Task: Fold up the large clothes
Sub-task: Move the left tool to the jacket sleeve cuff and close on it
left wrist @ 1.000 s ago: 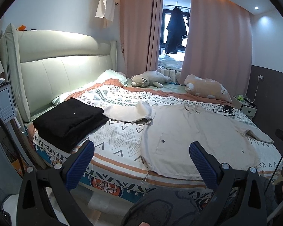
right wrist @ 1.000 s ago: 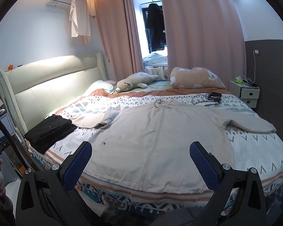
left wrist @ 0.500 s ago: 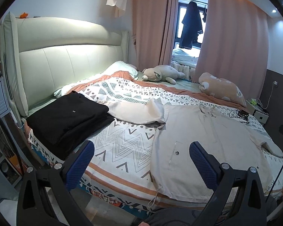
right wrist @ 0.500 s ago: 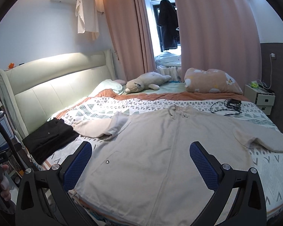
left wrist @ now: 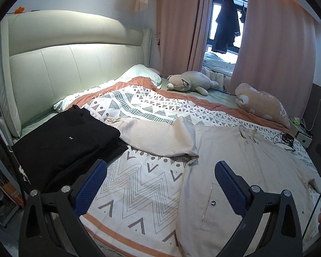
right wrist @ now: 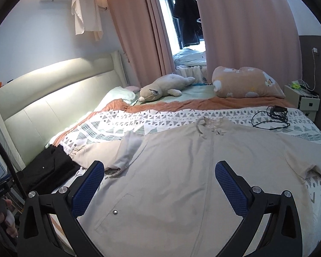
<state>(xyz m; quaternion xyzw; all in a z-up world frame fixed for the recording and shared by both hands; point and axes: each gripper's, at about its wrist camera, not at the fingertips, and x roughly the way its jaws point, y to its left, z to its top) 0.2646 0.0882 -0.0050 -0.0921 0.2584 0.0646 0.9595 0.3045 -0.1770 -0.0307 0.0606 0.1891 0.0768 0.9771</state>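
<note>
The left gripper point(left wrist: 160, 184) has its blue-padded fingers point(left wrist: 91, 184) spread wide with nothing between them; it hangs above the near edge of the bed point(left wrist: 139, 188), over bare patterned cover between two garments. The right gripper point(right wrist: 159, 184) is likewise wide apart and empty, its fingers point(right wrist: 230, 184) poised over the lower front of the beige jacket point(right wrist: 182, 171).

That jacket lies flat and front-up on the bedspread, collar toward the far side, hem at the near edge. One sleeve point(left wrist: 156, 137) is bent across the cover toward a folded black garment point(left wrist: 64, 143), its cuff just beside the black cloth. The other sleeve point(right wrist: 306, 156) stretches out to the opposite side.

The black garment sits near the headboard point(left wrist: 64, 68) at the corner of the bed. Farther back lie a plush toy point(right wrist: 164, 85) and a peach pillow point(right wrist: 246, 83), with a black cable point(right wrist: 271, 117) on the cover beyond the collar. Pink curtains point(right wrist: 246, 21) hang behind.
</note>
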